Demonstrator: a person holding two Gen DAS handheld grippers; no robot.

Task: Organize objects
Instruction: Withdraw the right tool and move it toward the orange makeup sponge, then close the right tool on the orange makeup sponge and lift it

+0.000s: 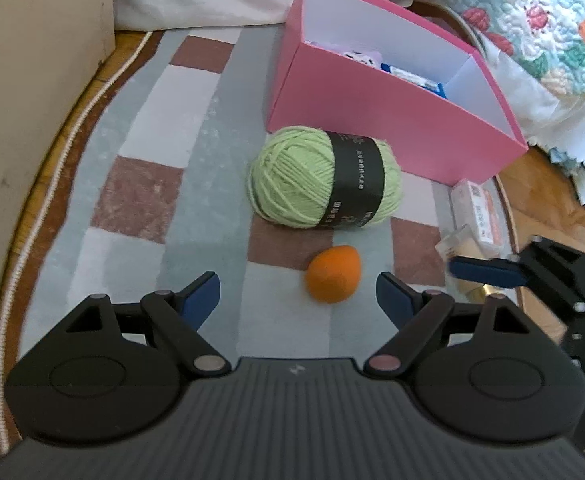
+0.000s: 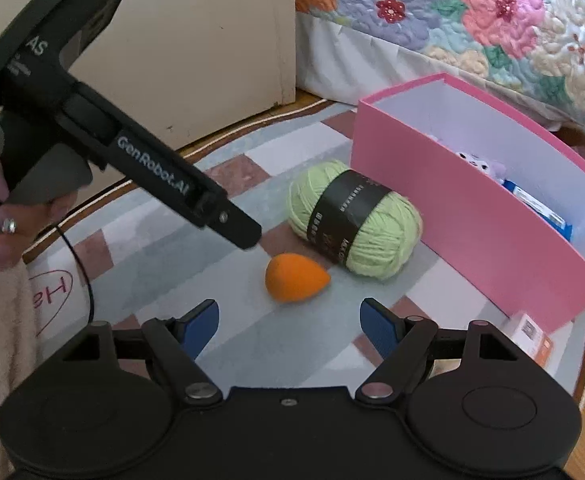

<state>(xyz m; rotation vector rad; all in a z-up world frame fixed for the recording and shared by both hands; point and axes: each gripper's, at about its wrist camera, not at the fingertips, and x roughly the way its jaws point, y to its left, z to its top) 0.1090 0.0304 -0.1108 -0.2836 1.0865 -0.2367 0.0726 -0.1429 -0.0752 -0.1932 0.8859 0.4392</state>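
Pink box [image 1: 372, 120] holds a few items already. Green yarn ball [image 1: 324, 178] and orange sponge [image 1: 332, 279] remain on rug. Left gripper [image 1: 297, 294] and right gripper [image 2: 288, 320] wide apart, empty.

Bare rug [image 1: 196, 184] left of yarn [image 1: 324, 178] — pink box [image 1: 376, 120] walling the far side

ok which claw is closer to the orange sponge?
Left. The left claw is open with the orange sponge almost between its fingertips; the right claw, also open, has it a little ahead of its tips.
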